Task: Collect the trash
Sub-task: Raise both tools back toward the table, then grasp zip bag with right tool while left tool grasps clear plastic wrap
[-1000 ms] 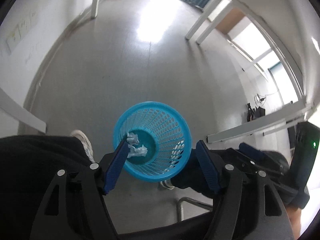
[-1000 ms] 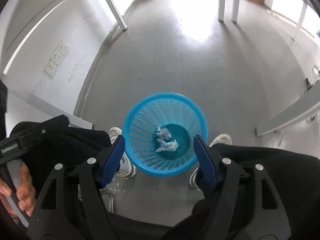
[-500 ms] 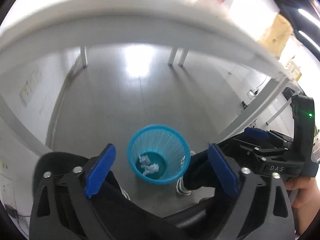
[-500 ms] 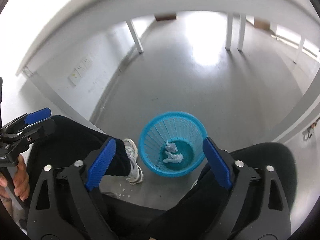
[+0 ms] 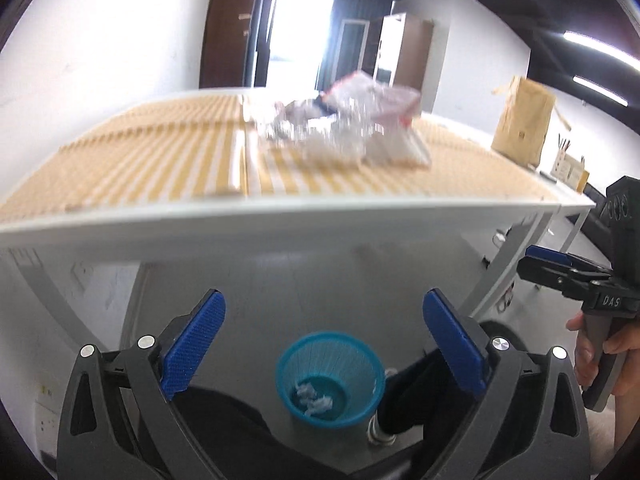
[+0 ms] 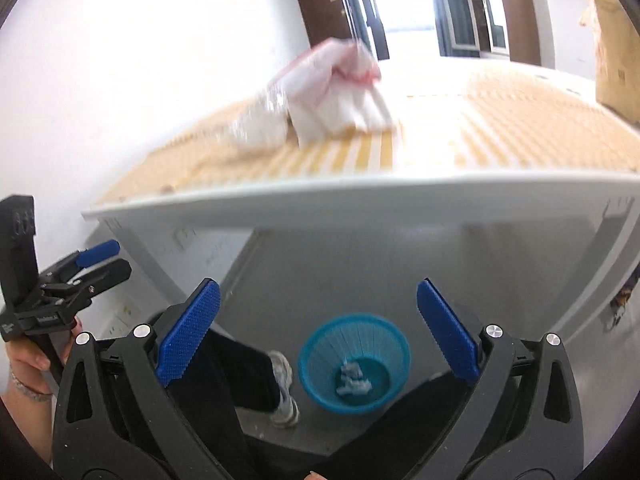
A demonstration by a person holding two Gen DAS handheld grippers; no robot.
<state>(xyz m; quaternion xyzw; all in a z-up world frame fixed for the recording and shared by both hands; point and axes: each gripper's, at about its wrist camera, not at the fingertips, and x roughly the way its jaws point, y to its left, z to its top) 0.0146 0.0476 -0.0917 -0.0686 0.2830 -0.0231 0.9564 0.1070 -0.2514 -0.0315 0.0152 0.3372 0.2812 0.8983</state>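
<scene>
On the left side of the yellow-and-white striped tabletop [image 5: 160, 160] nothing lies; the trash sits toward the middle and right of it, a blurred heap of crumpled clear plastic wrap [image 5: 320, 136] with a white bag edged in red [image 5: 372, 96] slumped against its far side, both resting on the cloth well back from the near white table edge [image 5: 280, 228]. Such film and thin bag look very light, soft and crushable, probably a little slick, so a pinch on a bunched fold or a raised crease near the top should hold better than a flat face, and it may spring or trail when lifted. Below the table edge, on the grey floor between the person's dark-trousered legs, stands the blue mesh plastic wastebasket [image 5: 330, 376], with two small wads of white tissue [image 5: 314, 398] already lying in its bottom. The left gripper [image 5: 324, 340] hangs over that basket with its blue pads spread wide and nothing between them, its jaws having just been opening. To the right, the right gripper [image 6: 318, 332] is likewise released, jaws just opened wide and empty, framing the same basket. A brown paper bag [image 5: 524, 120] stands on the table's far right corner, well apart from the heap.
</scene>
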